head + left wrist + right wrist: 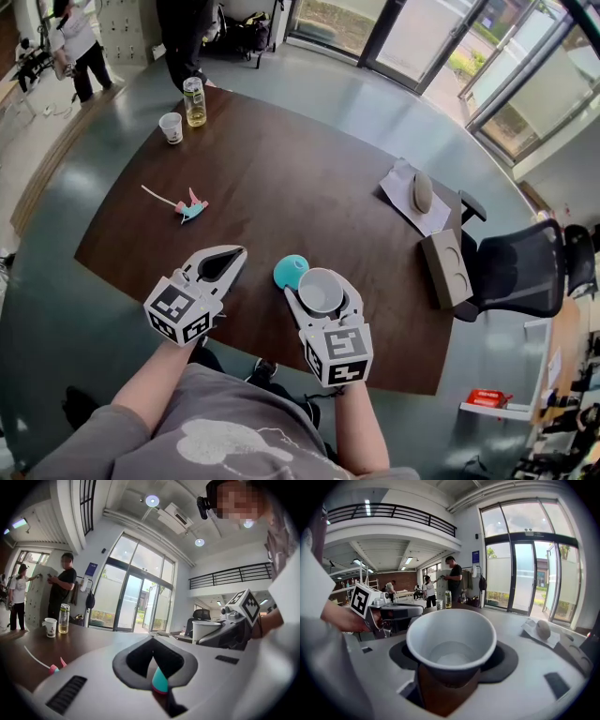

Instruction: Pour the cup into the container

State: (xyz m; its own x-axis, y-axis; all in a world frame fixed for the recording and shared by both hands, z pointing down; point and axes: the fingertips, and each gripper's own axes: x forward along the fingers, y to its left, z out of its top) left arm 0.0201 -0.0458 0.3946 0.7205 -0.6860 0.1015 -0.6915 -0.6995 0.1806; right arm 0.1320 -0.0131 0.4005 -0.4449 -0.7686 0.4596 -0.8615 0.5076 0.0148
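Note:
My right gripper [322, 284] is shut on a white paper cup [321, 291], held upright above the near side of the dark wooden table [309, 178]. In the right gripper view the cup [451, 639] fills the middle, with a little pale content at its bottom. A round teal container [290, 272] sits on the table just beyond and left of the cup. My left gripper [239, 253] hovers to the left with its jaw tips together. In the left gripper view, a teal and pink piece [159, 680] shows through the gap behind the closed tips [152, 641]; I cannot tell what it is.
A small teal and pink toy [190, 208] lies left of centre. A clear plastic cup [171, 127] and a bottle [194, 101] stand at the far edge. A grey oval object on paper [422, 192] and a cardboard box [447, 268] lie at the right, beside an office chair [520, 267]. People [186, 37] stand beyond the table.

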